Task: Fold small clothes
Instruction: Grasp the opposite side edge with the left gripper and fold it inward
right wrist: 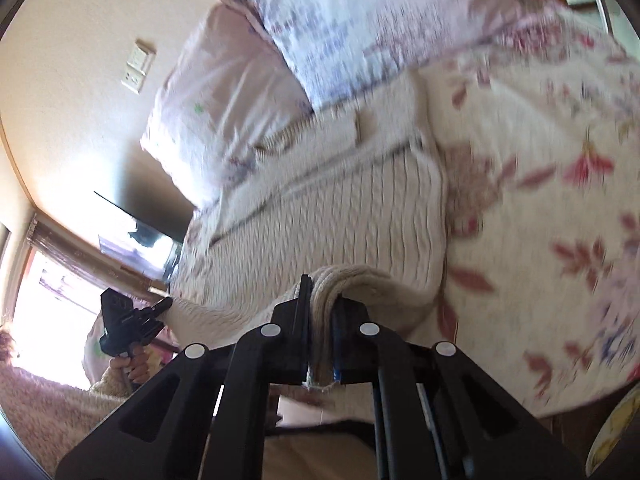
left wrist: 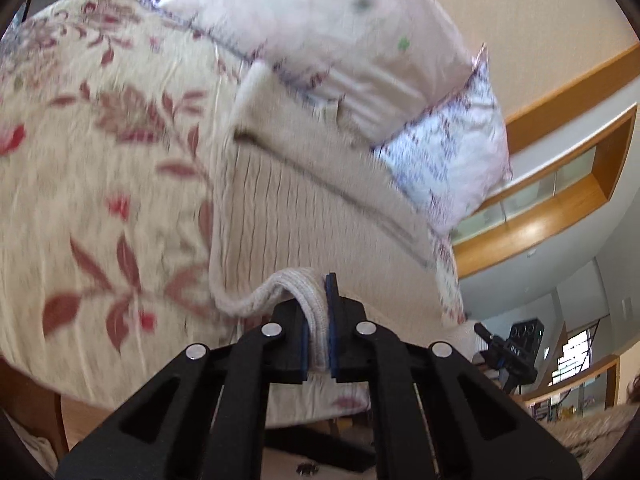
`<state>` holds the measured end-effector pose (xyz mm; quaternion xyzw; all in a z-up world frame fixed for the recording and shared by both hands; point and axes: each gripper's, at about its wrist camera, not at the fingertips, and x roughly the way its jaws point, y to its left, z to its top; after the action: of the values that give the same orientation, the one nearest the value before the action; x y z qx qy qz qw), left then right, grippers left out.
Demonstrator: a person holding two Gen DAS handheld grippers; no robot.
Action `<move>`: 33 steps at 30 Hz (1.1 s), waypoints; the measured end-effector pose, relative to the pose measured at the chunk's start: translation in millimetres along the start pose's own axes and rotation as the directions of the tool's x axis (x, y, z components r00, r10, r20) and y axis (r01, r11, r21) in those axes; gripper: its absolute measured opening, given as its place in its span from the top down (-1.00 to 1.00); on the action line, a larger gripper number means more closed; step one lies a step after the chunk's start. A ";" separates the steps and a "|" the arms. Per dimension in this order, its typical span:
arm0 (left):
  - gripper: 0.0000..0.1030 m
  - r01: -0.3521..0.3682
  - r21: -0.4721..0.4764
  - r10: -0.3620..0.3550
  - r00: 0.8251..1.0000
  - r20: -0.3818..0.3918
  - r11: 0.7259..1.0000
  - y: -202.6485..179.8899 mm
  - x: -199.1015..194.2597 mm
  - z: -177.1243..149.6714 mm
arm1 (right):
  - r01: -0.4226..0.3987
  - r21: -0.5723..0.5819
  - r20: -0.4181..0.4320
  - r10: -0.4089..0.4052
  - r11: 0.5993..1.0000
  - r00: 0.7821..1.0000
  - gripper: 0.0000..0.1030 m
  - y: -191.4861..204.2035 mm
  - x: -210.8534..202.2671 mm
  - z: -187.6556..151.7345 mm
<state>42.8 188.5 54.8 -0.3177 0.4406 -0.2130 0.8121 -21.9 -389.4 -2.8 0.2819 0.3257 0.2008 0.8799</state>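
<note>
A cream ribbed knit garment lies spread on a floral bedspread, its far end reaching the pillows. My left gripper is shut on the thick near hem, which bunches up between the blue pads. In the right wrist view the same garment stretches away, and my right gripper is shut on another bunch of its near hem. The left gripper shows at the lower left of that view, held by a hand and pinching the garment's corner. The right gripper appears small at the lower right of the left wrist view.
Two pale pillows with purple print rest at the head of the bed, beside a beige wall. A wooden-framed ledge runs at the right. A wall switch plate and a bright window show on the right view's left side.
</note>
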 end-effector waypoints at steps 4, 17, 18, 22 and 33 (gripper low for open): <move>0.87 0.016 0.008 -0.017 0.997 0.080 1.000 -15.5 3.3 35.7 | 0.010 -0.015 0.099 -0.008 1.000 0.995 0.84 6.7 -5.2 28.3; 0.88 0.005 -0.007 -0.003 0.986 0.167 1.000 -45.3 53.9 135.9 | 0.029 -0.006 0.224 -0.027 1.000 0.974 0.84 10.4 42.9 109.6; 0.88 0.005 -0.013 -0.003 0.985 0.171 1.000 -46.1 59.6 143.6 | 0.033 -0.001 0.227 -0.032 0.999 0.973 0.84 8.6 47.1 113.5; 0.88 -0.011 -0.024 0.015 0.986 0.165 1.000 -46.9 83.9 165.9 | 0.048 0.041 0.225 -0.056 0.998 0.973 0.84 -4.4 69.1 128.9; 0.88 -0.048 -0.124 0.065 0.989 0.133 0.991 -16.8 138.9 193.7 | 0.093 0.154 0.192 -0.122 0.984 0.974 0.84 -38.7 117.4 157.7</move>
<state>278.8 153.3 65.5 -0.3675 0.4049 -0.1405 0.8254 175.9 -413.4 18.1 0.3455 0.2639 0.0994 0.8950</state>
